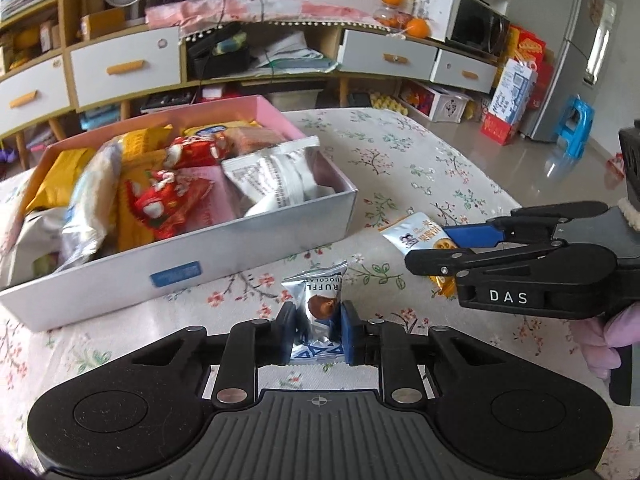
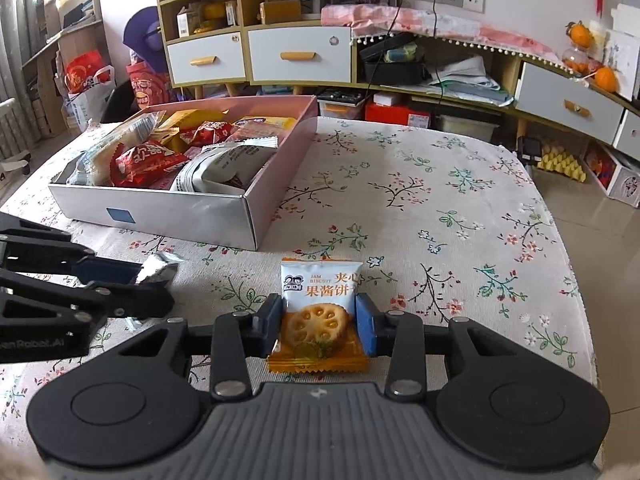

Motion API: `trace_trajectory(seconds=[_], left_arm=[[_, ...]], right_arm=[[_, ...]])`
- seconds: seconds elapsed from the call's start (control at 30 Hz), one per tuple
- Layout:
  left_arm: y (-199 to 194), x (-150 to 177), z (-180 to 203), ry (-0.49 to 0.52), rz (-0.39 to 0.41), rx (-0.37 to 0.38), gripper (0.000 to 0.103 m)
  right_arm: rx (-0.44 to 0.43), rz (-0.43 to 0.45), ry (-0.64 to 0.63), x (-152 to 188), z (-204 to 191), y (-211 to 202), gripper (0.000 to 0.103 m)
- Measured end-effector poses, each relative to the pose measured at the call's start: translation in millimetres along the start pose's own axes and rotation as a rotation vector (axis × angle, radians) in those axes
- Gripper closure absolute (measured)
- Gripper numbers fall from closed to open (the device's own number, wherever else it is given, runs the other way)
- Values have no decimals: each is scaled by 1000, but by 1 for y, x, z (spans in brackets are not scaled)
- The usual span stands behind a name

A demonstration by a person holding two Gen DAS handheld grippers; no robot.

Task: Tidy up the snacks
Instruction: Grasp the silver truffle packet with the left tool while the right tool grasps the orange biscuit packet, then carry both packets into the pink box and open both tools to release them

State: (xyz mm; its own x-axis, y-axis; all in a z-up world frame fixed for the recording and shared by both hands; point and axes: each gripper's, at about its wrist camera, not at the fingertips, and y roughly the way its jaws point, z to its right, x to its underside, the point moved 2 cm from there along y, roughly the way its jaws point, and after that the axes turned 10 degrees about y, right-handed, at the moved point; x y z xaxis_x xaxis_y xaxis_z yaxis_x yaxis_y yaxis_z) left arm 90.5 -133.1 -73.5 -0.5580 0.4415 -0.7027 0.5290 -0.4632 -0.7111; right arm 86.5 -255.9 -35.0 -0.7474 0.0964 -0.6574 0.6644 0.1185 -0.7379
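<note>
A silver chocolate truffle packet (image 1: 320, 304) lies on the floral tablecloth in front of the box, and my left gripper (image 1: 316, 322) is shut on it, pads pressing both sides. From the right wrist view the same silver packet (image 2: 160, 267) shows at the left gripper's (image 2: 154, 278) tips. My right gripper (image 2: 319, 320) is shut on a white and orange jam biscuit packet (image 2: 320, 308) resting on the cloth. In the left wrist view the right gripper (image 1: 430, 246) reaches in from the right over that biscuit packet (image 1: 412, 232). The pink-lined snack box (image 1: 256, 236) (image 2: 180, 216) holds several packets.
The table's right edge (image 2: 576, 280) drops to a tiled floor with a blue stool (image 1: 576, 124). A cabinet with white drawers (image 2: 300, 56) stands behind the table. A pink-gloved hand (image 1: 600, 344) holds the right gripper. Bare tablecloth (image 2: 440, 208) lies to the right of the box.
</note>
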Motion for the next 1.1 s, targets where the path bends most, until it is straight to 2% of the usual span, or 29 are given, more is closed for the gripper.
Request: trace_trajectory(seconds=[0.3, 0.63, 0.9, 1.1], left_arm=[[-39, 3, -24, -59, 61, -12, 83], [-73, 9, -76, -151, 129, -80, 83], [-81, 6, -116, -229, 166, -148, 83], [-70, -8, -137, -279, 171, -181, 83]], right_arm=[[-14, 33, 41, -9, -8, -12, 67], [-52, 75, 64, -24, -33, -15, 67], [-95, 106, 106, -40, -58, -10, 67], [-115, 114, 129, -51, -80, 2, 67]])
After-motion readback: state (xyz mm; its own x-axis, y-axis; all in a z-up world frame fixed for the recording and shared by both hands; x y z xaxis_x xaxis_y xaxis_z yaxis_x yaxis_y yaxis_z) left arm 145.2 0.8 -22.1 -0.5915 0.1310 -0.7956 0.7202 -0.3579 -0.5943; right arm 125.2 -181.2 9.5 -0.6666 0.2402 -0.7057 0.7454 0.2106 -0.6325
